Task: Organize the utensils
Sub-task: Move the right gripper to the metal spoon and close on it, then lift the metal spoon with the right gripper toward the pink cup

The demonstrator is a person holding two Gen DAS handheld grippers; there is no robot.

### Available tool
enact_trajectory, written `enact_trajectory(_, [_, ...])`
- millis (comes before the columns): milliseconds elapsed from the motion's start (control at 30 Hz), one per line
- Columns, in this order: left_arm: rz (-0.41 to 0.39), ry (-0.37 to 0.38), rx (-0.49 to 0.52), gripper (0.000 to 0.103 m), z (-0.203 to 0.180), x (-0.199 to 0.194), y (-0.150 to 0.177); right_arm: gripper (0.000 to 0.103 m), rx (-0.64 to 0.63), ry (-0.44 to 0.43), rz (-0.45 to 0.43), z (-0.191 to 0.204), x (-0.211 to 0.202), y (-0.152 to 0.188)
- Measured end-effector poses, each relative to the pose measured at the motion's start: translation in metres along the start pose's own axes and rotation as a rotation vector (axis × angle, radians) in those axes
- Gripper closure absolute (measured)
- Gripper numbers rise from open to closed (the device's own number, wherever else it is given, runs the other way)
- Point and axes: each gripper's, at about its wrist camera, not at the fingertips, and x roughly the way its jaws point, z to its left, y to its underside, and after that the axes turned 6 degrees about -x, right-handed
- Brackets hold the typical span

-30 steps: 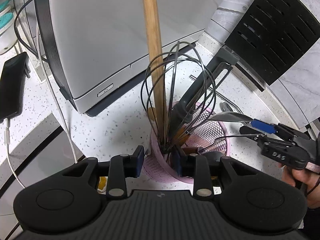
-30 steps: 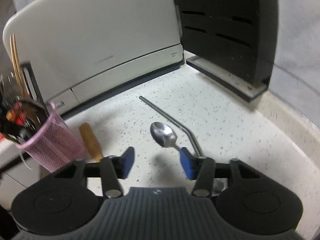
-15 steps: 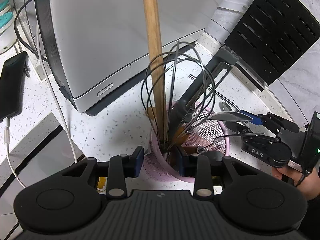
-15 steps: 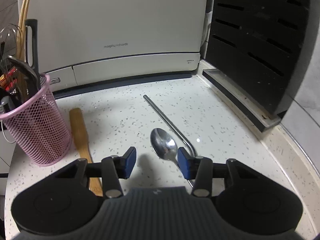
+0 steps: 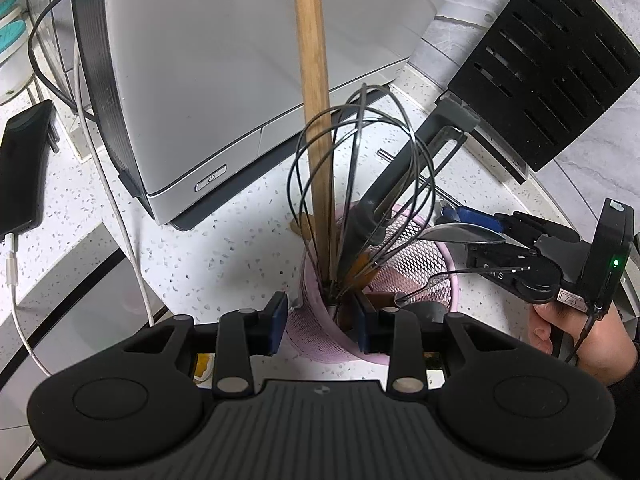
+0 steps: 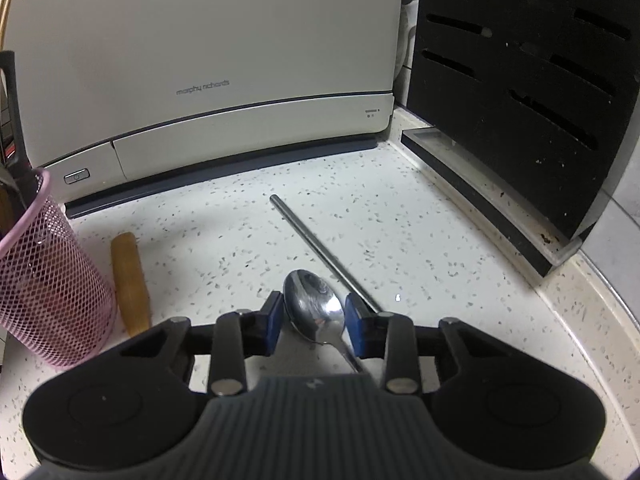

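Note:
A pink mesh utensil holder (image 5: pixel 416 264) holds a wire whisk (image 5: pixel 360 184), a wooden handle (image 5: pixel 314 92), a black utensil and a spoon. My left gripper (image 5: pixel 320 322) is shut on the holder's near rim. In the right wrist view, a metal spoon (image 6: pixel 316 312) lies on the speckled counter with its bowl between my right gripper's (image 6: pixel 314 322) open fingers. A metal straw (image 6: pixel 320 250) lies just beyond it. A wooden handle (image 6: pixel 130 280) lies beside the holder (image 6: pixel 44 280). The right gripper (image 5: pixel 460 220) also shows in the left wrist view, right of the holder.
A white appliance (image 6: pixel 208 80) stands at the back. A black slotted knife block (image 6: pixel 520 80) stands at the right. A phone on a cable (image 5: pixel 22 176) lies at the far left of the counter.
My right gripper has moved forward and down, so the spoon's bowl now sits between its fingers, and the fingers have narrowed. The left gripper has stayed on the holder.

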Motion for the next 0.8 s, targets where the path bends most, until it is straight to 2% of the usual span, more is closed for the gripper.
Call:
enact_trajectory(300, [0.0, 0.001, 0.002, 0.064, -0.001, 0.0, 0.0, 0.074, -0.014, -0.019, 0.027, 0.002, -0.003, 0.0])
enact_trajectory(333, [0.0, 0.002, 0.001, 0.064, -0.001, 0.0, 0.0, 0.082, -0.017, -0.019, 0.026, 0.003, -0.004, 0.0])
enact_trajectory(367, [0.0, 0.001, 0.001, 0.064, 0.0, 0.0, 0.0, 0.097, -0.021, -0.025, 0.017, 0.004, -0.006, 0.0])
enact_trajectory(500, [0.0, -0.002, 0.001, 0.064, -0.002, 0.0, 0.0, 0.1, -0.018, -0.024, 0.023, 0.007, -0.014, 0.0])
enact_trajectory(600, [0.0, -0.007, 0.0, 0.064, -0.003, 0.0, 0.001, 0.092, -0.051, -0.024, 0.006, 0.011, -0.014, 0.003])
enact_trajectory(633, [-0.001, -0.007, 0.002, 0.064, -0.004, 0.0, 0.001, 0.073, -0.071, -0.012, 0.0, 0.013, -0.014, 0.004])
enact_trajectory(667, [-0.001, -0.008, 0.003, 0.064, -0.005, 0.0, 0.001, 0.066, -0.086, -0.003, -0.004, 0.016, -0.013, 0.004])
enact_trajectory(800, [0.003, 0.001, -0.003, 0.064, -0.001, 0.001, 0.0, 0.066, -0.11, 0.022, -0.015, 0.021, -0.011, 0.001])
